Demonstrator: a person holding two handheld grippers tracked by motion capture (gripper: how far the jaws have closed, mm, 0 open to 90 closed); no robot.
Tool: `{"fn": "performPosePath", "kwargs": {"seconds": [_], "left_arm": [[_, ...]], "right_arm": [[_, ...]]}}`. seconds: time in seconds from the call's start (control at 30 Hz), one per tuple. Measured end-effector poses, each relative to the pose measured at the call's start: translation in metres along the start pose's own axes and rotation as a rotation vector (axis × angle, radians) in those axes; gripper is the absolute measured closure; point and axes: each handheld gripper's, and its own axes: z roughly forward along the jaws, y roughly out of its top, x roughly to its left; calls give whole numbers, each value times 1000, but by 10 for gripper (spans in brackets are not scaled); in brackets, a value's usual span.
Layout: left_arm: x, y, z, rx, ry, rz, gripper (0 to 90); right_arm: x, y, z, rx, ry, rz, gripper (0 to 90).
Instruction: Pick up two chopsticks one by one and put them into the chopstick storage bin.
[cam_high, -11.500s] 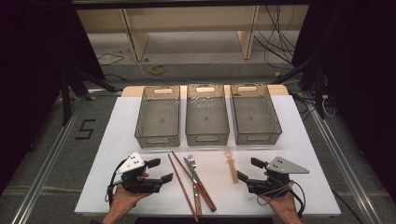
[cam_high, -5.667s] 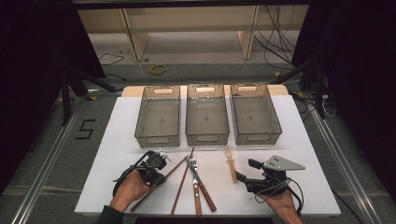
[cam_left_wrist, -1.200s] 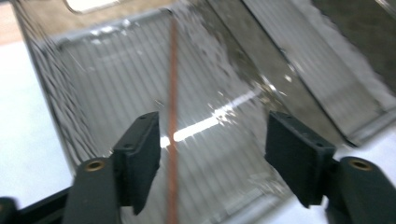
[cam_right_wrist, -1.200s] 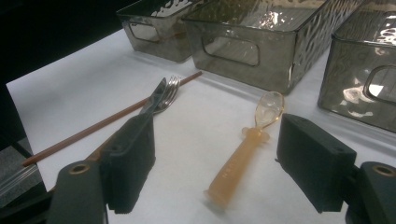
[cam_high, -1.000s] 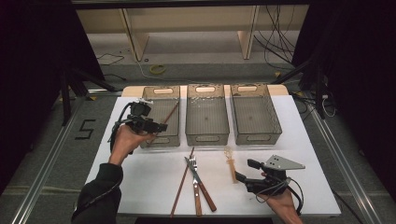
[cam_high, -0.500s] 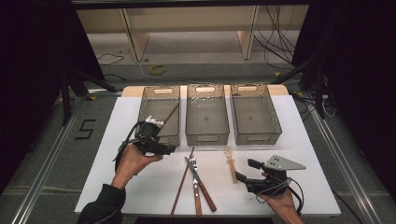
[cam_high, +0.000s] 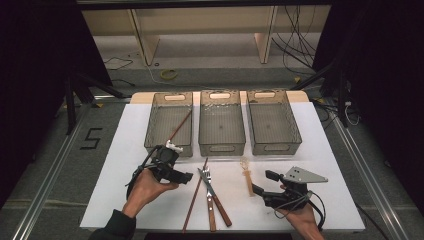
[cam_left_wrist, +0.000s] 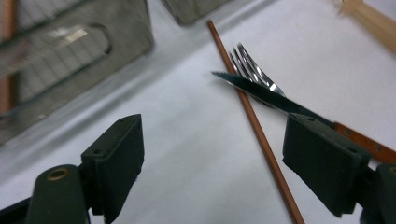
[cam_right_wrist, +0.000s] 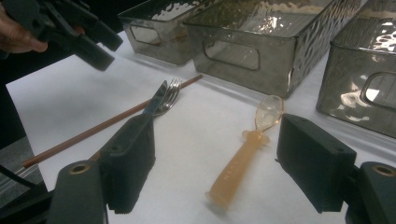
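Observation:
One brown chopstick (cam_high: 179, 126) leans inside the left grey bin (cam_high: 152, 131). A second chopstick (cam_high: 196, 195) lies on the white table beside a fork (cam_high: 208, 176) and a knife (cam_high: 214, 196) with wooden handles. My left gripper (cam_high: 186, 176) hovers just left of them, open and empty; its view shows the chopstick (cam_left_wrist: 254, 126), knife blade (cam_left_wrist: 266, 95) and fork tines (cam_left_wrist: 254, 70) ahead of its jaws. My right gripper (cam_high: 264, 183) rests open at the front right. A translucent orange spoon (cam_right_wrist: 247, 149) lies on the table between its jaws.
Three grey see-through bins stand in a row at the table's back; the middle bin (cam_high: 221, 145) and right bin (cam_high: 295, 131) hold nothing that I can see. The spoon (cam_high: 246, 175) lies right of the knife. The table's front edge runs just below both hands.
The left gripper has come back from over the left bin down to the table near the cutlery, empty. The chopstick it carried stays in the left bin. The right gripper has not moved.

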Motion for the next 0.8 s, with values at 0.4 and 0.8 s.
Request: {"fn": "performPosePath", "kwargs": {"seconds": [0.4,0.8], "left_arm": [[-14,-16,16,83,-5,31,217],[-28,-24,27,141,-26,62,294]], "right_arm": [[0,0,0,-1,-2,-2,286],[0,0,0,-1,-2,-3,286]]}}
